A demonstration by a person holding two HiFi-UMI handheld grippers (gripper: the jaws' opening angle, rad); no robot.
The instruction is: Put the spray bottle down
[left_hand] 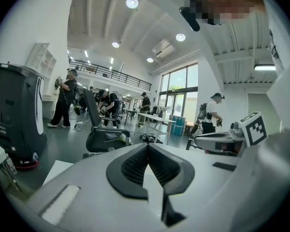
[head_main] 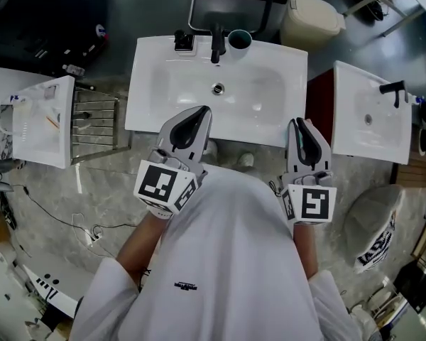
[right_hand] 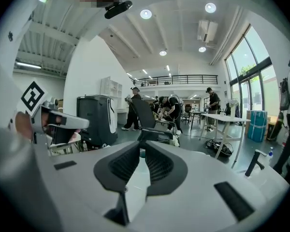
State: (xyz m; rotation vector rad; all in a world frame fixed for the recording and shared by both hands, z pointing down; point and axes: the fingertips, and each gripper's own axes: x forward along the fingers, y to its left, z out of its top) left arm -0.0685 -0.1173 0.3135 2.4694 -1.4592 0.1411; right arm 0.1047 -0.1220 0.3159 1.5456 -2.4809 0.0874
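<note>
Fingers (left_hand: 128, 170) of the left gripper (left_hand: 148, 146) are pressing together at their tips and gripping nothing. The right gripper (right_hand: 143, 148) is showing the same, its two dark ribbed pads (right_hand: 123, 166) meeting at the front, closed only on each other. Both grippers are pointing forward, side by side over the near edge of a white basin (head_main: 149, 84), and each is carrying its marker cube (head_main: 163, 185) just ahead of the person's white shirt (head_main: 227, 261). What is looking like the spray bottle (head_main: 183, 42), a small white thing with a dark top, is standing on the basin's back ledge just left of the black tap (head_main: 216, 45), well apart from both grippers. From straight above, its shape is proving hard to make out. A teal cup (head_main: 240, 40) is standing just right of the tap. A second white basin (head_main: 355, 112) is sitting to the right, a barred rack (head_main: 96, 123) to the left, and a beige bin (head_main: 311, 16) beyond the first basin. In the gripper views a black office chair (right_hand: 152, 122), a dark upright machine (left_hand: 17, 120) and several people are standing in a high, bright hall.
</note>
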